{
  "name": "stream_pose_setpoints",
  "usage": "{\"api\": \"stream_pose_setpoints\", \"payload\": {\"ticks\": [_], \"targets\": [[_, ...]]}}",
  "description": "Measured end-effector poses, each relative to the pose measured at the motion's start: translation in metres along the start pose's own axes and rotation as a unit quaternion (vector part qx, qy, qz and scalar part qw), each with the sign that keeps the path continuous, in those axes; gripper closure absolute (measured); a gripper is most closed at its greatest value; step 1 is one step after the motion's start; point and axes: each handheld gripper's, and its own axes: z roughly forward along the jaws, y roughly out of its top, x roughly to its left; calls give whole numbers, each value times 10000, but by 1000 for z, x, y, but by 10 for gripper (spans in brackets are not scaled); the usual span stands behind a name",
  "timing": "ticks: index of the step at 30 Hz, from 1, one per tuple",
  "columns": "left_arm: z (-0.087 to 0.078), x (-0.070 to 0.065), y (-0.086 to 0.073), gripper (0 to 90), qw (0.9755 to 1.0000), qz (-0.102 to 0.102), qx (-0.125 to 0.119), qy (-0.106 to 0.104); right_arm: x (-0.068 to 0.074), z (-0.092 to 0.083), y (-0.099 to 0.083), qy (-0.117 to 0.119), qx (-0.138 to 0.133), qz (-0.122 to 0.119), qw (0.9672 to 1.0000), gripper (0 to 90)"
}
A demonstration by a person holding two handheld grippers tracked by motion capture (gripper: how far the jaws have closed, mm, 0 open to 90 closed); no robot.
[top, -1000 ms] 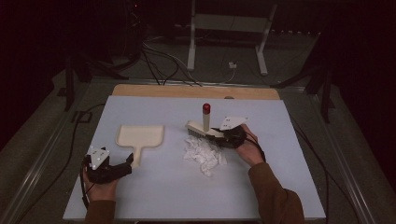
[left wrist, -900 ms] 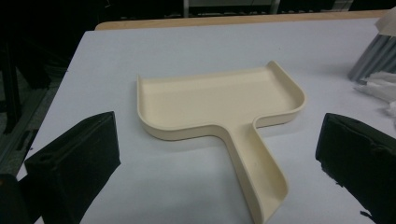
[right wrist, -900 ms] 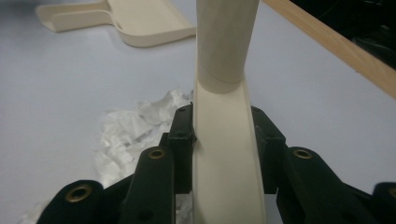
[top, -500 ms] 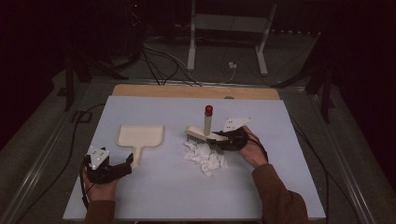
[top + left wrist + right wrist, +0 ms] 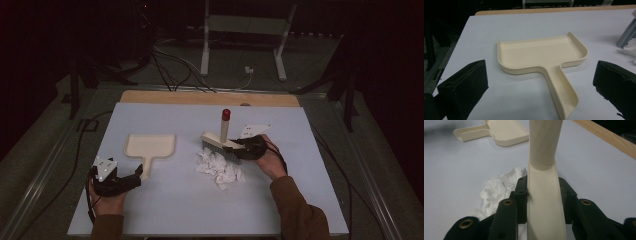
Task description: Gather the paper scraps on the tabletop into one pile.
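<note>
A cream brush (image 5: 220, 140) with an upright handle tipped in red (image 5: 226, 114) stands over crumpled white paper (image 5: 219, 168) mid-table. My right gripper (image 5: 246, 148) is shut on the brush's cream body (image 5: 545, 202), one jaw on each side. The crumpled paper (image 5: 499, 190) lies just left of the jaws in the right gripper view. A cream dustpan (image 5: 150, 148) lies flat left of centre, handle toward the person. My left gripper (image 5: 131, 176) rests open near the front left, its jaws apart on either side of the dustpan handle (image 5: 564, 96), short of it.
The table has a pale blue top (image 5: 300, 200) with a wooden strip (image 5: 210, 98) along its far edge. Cables (image 5: 170, 70) and a white stand (image 5: 245, 30) sit on the dark floor beyond.
The right gripper has carried the brush a little leftward and nearer, against the crumpled paper. The left gripper has not moved.
</note>
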Motion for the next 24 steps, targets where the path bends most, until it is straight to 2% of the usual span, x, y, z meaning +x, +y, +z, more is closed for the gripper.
{"api": "stream_pose_setpoints", "payload": {"ticks": [8, 16, 20, 24], "targets": [[0, 0, 0, 4, 10000, -2, 0, -5, -7, -7, 0, -311, -215, 324, 9988, 675], [0, 0, 0, 4, 10000, 0, 5, -4, -14, -14, -1, -671, -402, 699, 9945, 675], [0, 0, 0, 4, 10000, -4, 2, -3, -14, -19, 1, -503, -605, 883, 9930, 675], [0, 0, 0, 4, 10000, -3, 5, -2, -8, -23, 5, -412, -631, 750, 9943, 674]]}}
